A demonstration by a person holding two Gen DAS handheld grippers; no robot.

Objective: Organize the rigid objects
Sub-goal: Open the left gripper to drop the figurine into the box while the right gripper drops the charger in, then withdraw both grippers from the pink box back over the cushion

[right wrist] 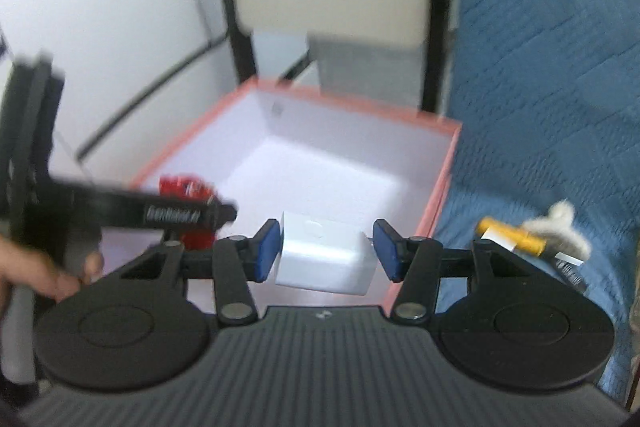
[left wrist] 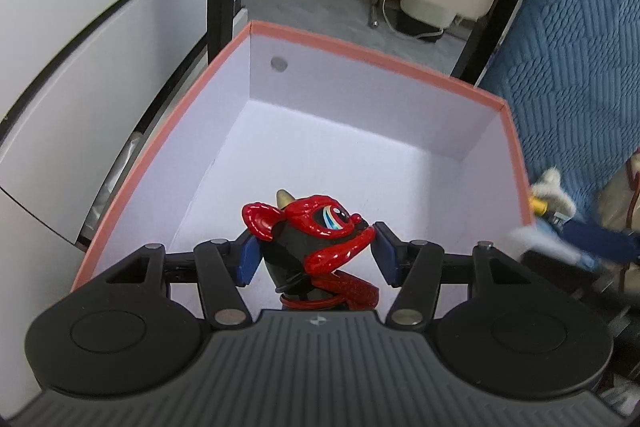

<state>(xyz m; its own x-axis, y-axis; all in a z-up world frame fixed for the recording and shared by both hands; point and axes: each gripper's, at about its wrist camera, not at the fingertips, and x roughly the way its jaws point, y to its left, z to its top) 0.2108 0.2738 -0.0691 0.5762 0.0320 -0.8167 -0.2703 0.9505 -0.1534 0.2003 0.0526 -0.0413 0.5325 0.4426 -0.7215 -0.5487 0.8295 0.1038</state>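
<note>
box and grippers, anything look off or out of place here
Nothing looks spilled or damaged. The pink-rimmed box sits upright. The left gripper holds the red figurine over it; the right gripper carries a white block. A yellow item and a fuzzy object lie outside on the blue quilt.

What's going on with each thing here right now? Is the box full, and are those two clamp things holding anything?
Box: open, no lid on, floor mostly bare.
Red figurine: upright, between the left tool's pads, over the box.
White cube: between the right tool's pads at the box's near edge; blurred.
Yellow item: lying on the blue quilt, outside the box.
</note>
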